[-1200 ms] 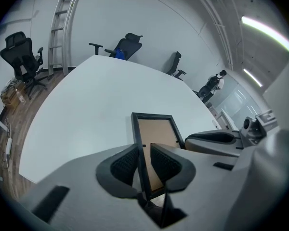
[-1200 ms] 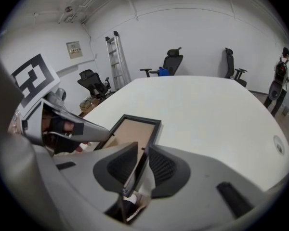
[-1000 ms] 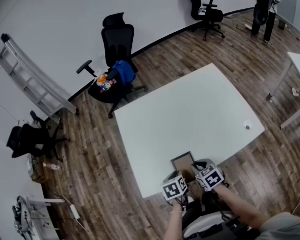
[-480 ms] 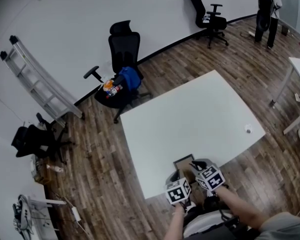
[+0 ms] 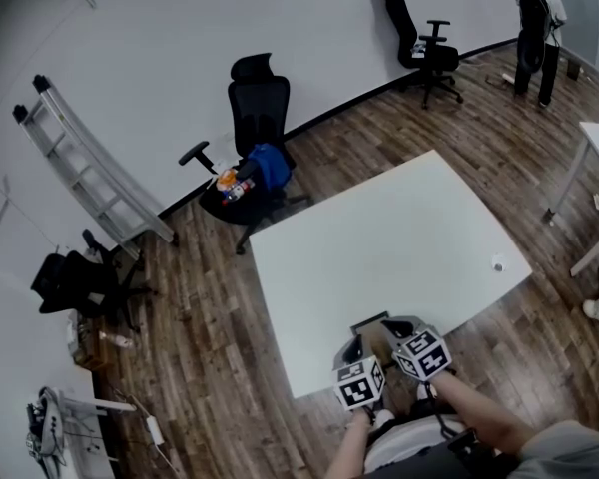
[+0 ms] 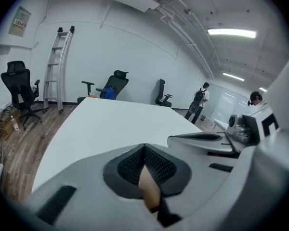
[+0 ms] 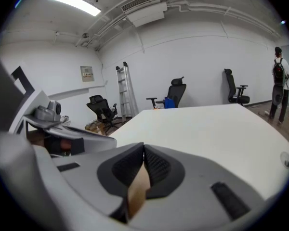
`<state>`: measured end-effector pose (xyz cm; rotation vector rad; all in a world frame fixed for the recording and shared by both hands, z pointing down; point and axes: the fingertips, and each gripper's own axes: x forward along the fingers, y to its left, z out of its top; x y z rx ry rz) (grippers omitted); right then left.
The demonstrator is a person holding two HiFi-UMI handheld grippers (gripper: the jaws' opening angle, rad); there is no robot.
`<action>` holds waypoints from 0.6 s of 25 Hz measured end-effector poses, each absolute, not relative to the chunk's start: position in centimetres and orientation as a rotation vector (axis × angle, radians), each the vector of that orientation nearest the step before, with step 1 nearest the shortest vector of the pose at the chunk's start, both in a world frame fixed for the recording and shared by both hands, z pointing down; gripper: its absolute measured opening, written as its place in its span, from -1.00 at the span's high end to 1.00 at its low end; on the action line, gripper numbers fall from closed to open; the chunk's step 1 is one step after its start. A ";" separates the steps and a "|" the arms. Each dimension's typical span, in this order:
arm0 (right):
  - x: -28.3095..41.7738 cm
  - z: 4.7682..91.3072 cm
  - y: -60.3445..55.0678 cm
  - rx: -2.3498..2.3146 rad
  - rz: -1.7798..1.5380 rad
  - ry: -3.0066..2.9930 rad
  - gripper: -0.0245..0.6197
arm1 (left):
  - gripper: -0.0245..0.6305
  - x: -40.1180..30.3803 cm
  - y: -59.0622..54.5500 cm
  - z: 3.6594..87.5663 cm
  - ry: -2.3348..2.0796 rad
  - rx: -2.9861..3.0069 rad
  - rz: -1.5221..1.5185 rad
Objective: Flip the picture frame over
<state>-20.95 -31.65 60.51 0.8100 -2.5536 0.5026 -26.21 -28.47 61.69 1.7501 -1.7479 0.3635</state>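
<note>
Left gripper point(image 6: 144, 153): jaws closed, ribbed pads pressing on a thin tan edge of the picture frame point(image 5: 371, 327). Right gripper point(image 7: 144, 150): jaws likewise closed on a tan edge of the same frame. In the head view the frame sits between the two grippers at the near edge of the white table point(image 5: 379, 228), directly in front of the person. Whether it rests on the tabletop cannot be determined.

Writing and labels: each gripper carries a cube with black-and-white square markers. One notice point(image 7: 86, 72) hangs on the wall, and its print is too small to read.

Count, head view:
- One picture frame.
- Two grippers, one in each hand.
- One small white object point(image 5: 496, 263) on the table, near the right-hand edge and well apart from the frame.
- Three black office chairs: one point(image 5: 260, 98) beside the table's far corner, holding a blue bag point(image 5: 270, 165), one point(image 5: 424, 28) by the far wall, and one point(image 5: 80, 279) at left.
- One ladder point(image 5: 90, 168) leaning against the wall.
- One person point(image 5: 534, 23) with a backpack, standing at the far right.
</note>
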 end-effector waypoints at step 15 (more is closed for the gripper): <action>-21.5 60.0 -31.1 0.803 0.508 -2.575 0.90 | 0.92 -25.7 -28.3 60.9 -1.751 1.788 0.352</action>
